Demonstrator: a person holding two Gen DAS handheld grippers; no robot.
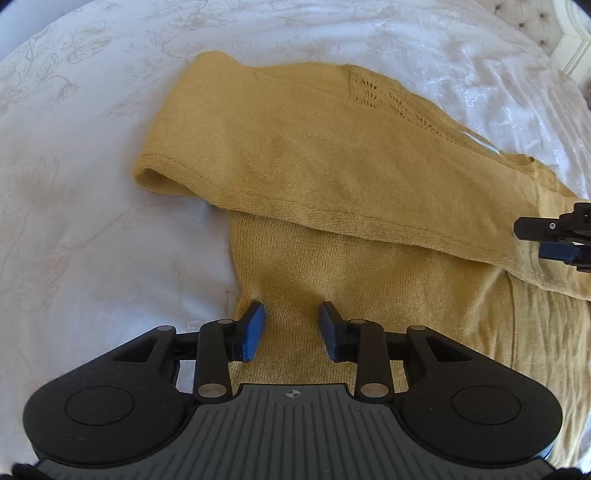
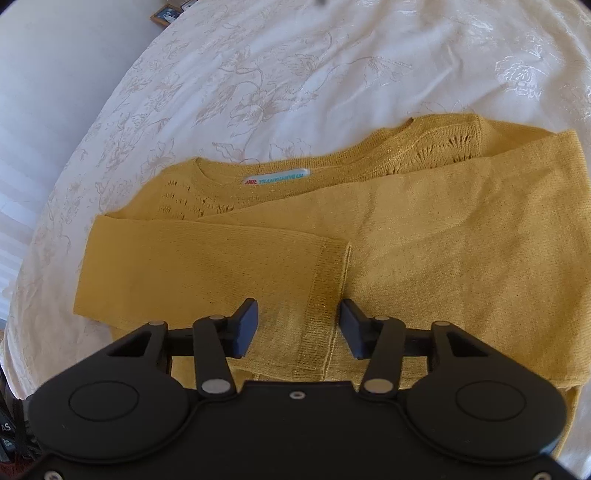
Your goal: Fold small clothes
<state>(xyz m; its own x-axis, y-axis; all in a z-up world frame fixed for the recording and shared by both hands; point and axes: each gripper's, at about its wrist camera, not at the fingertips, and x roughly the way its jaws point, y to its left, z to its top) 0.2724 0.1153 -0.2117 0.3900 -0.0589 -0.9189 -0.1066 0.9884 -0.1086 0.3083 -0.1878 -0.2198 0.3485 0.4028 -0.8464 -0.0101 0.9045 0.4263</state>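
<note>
- Jaws on both tools stand parted with nothing pinched between them: the left gripper (image 1: 291,330) hangs low in its own view over the bottom portion of the knit, and the right gripper (image 2: 299,326) sits low in its view with a sleeve cuff under the gap.
- Under everything lies the bed (image 2: 280,66), covered in a white spread with a pale floral pattern, filling the upper part of both views.
- On it lies the mustard-yellow sweater (image 2: 424,236), flat, a fine knit with openwork patches near the shoulders; in the right wrist view its long axis runs left to right across the middle of the frame, neckline toward the top.
- One folded sleeve (image 1: 314,166) crosses the body on a diagonal in the left wrist view, its open cuff end at centre left and the rest running toward the right edge.
- A second sleeve (image 2: 207,266) lies across the left half of the right wrist view, its ribbed cuff (image 2: 328,280) ending just in front of the right tool.
- Inside the neckline sits a white label (image 2: 277,178) with blue lettering, too small to read.
- At the right edge of the left wrist view, the tip of the right tool shows just above the fabric.
- A small framed picture (image 2: 164,14) shows at the upper left of the right wrist view, beyond the bed.
</note>
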